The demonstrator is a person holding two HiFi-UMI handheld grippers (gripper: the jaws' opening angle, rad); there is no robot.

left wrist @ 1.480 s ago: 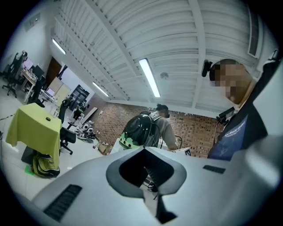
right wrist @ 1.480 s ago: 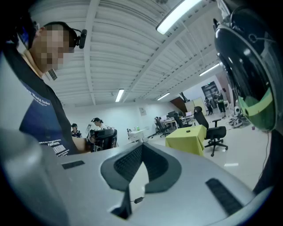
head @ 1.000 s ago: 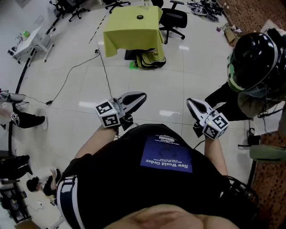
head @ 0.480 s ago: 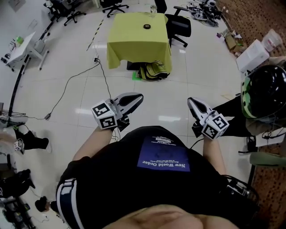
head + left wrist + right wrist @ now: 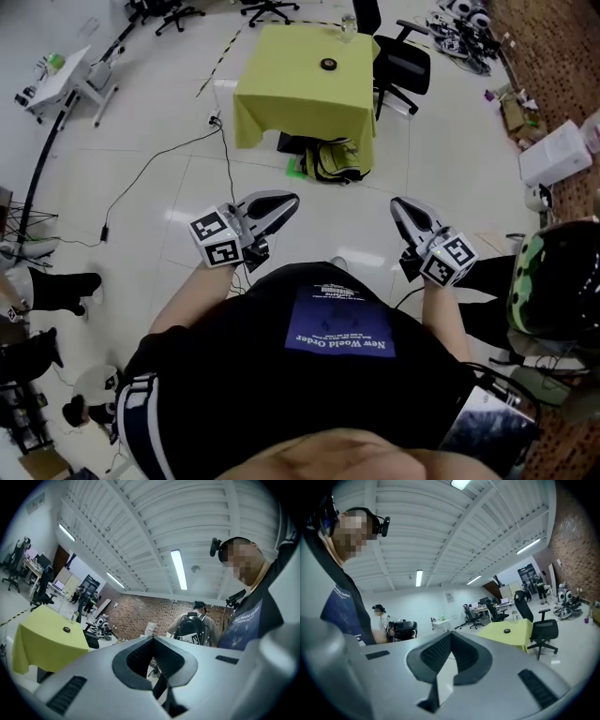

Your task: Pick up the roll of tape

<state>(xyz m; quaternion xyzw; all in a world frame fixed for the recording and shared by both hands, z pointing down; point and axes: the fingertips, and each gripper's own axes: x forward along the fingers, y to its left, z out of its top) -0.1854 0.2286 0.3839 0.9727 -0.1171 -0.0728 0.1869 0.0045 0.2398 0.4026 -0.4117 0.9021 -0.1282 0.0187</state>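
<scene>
Closer now, tape roll [image 5: 327, 64] lies well beyond closed, empty jaws of left gripper [image 5: 293, 200] and right gripper [image 5: 397, 203].

Bare tiled floor [image 5: 309, 220] lies open between the wearer and the counter [image 5: 291, 103]. Cables [image 5: 228, 164] cross it from the counter's left foot. A bag [image 5: 333, 161] sits at the counter's near foot, right of centre. A chair [image 5: 405, 66] stands against the counter's right side; its near and left sides stand free. On top, bare cloth surrounds the tape [image 5: 328, 64], with a glass [image 5: 348, 25] apart at the far edge. A helmeted person [image 5: 553, 281] stands close on the right.
</scene>
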